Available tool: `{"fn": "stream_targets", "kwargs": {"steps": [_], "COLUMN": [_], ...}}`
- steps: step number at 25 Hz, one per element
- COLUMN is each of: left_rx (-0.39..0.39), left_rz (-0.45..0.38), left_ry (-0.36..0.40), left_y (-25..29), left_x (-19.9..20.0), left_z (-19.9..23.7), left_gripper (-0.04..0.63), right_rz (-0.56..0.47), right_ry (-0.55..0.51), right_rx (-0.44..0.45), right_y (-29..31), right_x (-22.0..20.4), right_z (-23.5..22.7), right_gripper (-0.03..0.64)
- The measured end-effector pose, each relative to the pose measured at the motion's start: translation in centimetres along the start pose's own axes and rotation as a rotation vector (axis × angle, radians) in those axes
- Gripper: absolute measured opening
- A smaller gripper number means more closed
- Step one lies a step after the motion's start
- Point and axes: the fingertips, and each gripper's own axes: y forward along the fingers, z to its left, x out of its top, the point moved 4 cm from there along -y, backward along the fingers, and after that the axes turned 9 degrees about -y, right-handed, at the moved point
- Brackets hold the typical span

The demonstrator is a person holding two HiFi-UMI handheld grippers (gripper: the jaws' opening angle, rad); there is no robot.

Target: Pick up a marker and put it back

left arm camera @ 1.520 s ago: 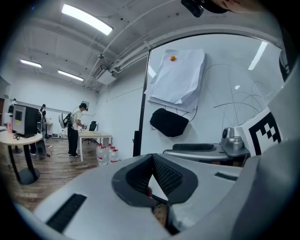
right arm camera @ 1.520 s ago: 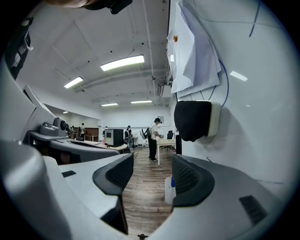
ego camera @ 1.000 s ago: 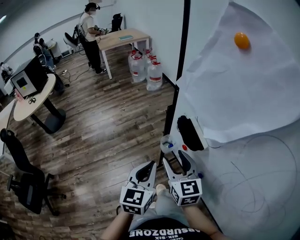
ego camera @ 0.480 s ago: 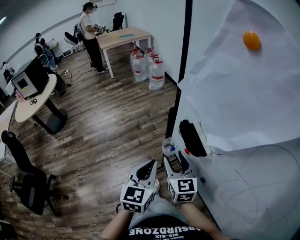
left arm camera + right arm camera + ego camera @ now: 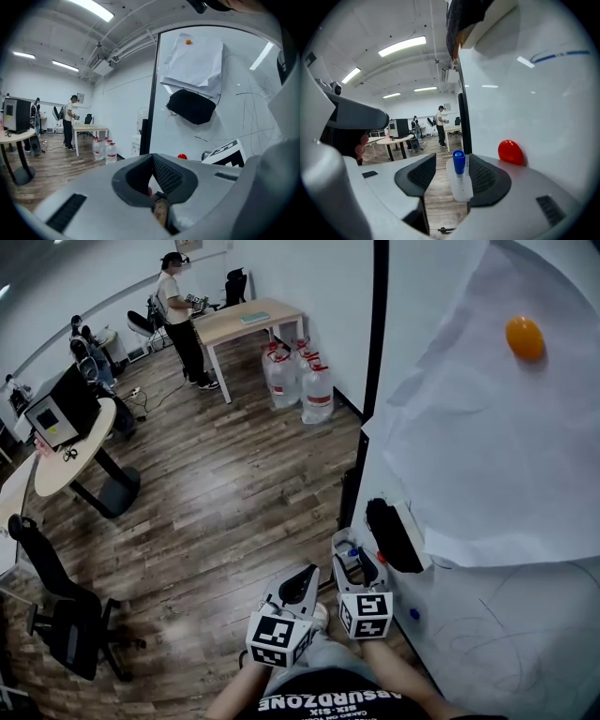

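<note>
The whiteboard (image 5: 525, 634) takes up the right side of the head view, with faint pen lines on its lower part. A wooden floor (image 5: 216, 502) fills the left and centre. A big sheet of paper (image 5: 487, 446) covers the upper right of the board, held near the top right corner by an orange magnet (image 5: 524, 337).

Across the room at upper left are a round table (image 5: 70, 451) and a rectangular desk (image 5: 246, 317) with a person (image 5: 178, 310) standing beside it. Several water jugs (image 5: 300, 385) cluster on the floor at top centre, by the wall. A black eraser (image 5: 394, 535) sits on the board just below the paper's lower left corner.

Both grippers are at bottom centre, side by side. The left gripper (image 5: 306, 575) is away from the board, over the floor. In its own view its jaws meet in a narrow V with nothing gripped between them.

The right gripper (image 5: 452, 173) is close against the board's lower left edge, below the eraser. Its jaws stand wide apart and have just been closing. The marker (image 5: 460, 183) stands upright between them, blue cap up, close against the pad on the right of the frame and clear of the other pad, so it is not clamped. A small red magnet (image 5: 511, 152) sits on the board just right of that jaw.
</note>
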Motion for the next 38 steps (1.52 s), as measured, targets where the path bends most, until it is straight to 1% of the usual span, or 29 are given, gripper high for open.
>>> {"fn": "stream_targets", "kwargs": {"steps": [6,10,14,18,28,38], "left_rx": [0.009,0.0,-0.011,-0.005,0.006,0.004], "left_rz": [0.002,0.005,0.017,0.03,0.036,0.026], "left_ry": [-0.007,-0.008,-0.007,-0.004,-0.01,-0.015], "left_y": [0.9,1.4,1.9,2.0,2.0,2.1], "left_x": [0.2,0.1,-0.1,-0.4,-0.7,-0.3], "left_z": [1.2,1.1,0.8,1.1,1.6,1.7], "left_gripper": [0.008,0.008,0.008,0.008,0.008,0.008], "right_rz": [0.035,0.04,0.039,0.043,0.042,0.049], "right_ry": [0.009,0.031,0.031,0.029,0.029,0.024], "right_rx": [-0.002,0.001,-0.004,-0.007,-0.001,0.003], "right_y": [1.2,1.3,1.3,1.4,1.5,1.5], "right_x": [-1.1,-1.6,-1.7,-1.8,-1.7,-1.6], "right_z": [-0.3,-0.5,-0.9,-1.1,-1.0,-0.8], "right_gripper": [0.189,0.147,0.115,0.081,0.074,0.071]}}
